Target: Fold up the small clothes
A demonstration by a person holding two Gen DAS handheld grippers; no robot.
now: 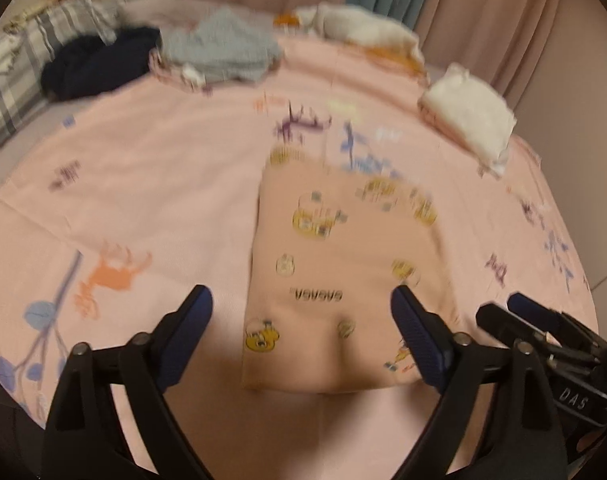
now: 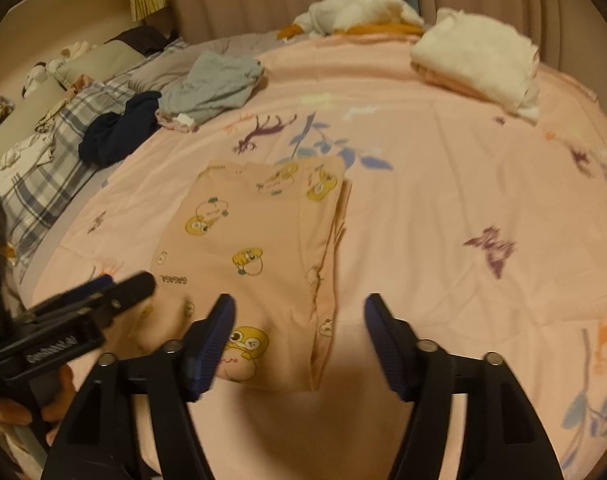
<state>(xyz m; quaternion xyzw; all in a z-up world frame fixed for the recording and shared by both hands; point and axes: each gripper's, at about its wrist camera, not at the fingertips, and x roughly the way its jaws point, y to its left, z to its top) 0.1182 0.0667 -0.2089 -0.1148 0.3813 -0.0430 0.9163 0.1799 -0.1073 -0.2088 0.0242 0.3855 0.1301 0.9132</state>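
A small pink garment (image 1: pixel 335 264) with yellow cartoon prints lies folded into a long rectangle on the pink bedspread (image 1: pixel 163 184). It also shows in the right wrist view (image 2: pixel 259 248). My left gripper (image 1: pixel 301 300) is open and empty, its fingers either side of the garment's near end, just above it. My right gripper (image 2: pixel 299 312) is open and empty over the garment's near right edge. The right gripper shows in the left wrist view (image 1: pixel 515 312) at the right; the left gripper shows in the right wrist view (image 2: pixel 115 284) at the left.
Unfolded clothes lie at the far left: a grey piece (image 2: pixel 211 84) and a dark navy one (image 2: pixel 119 128). A folded white stack (image 2: pixel 479 56) sits at the far right. A white and orange plush toy (image 2: pixel 355 12) lies by the curtains. Plaid pillows (image 2: pixel 43 168) line the left side.
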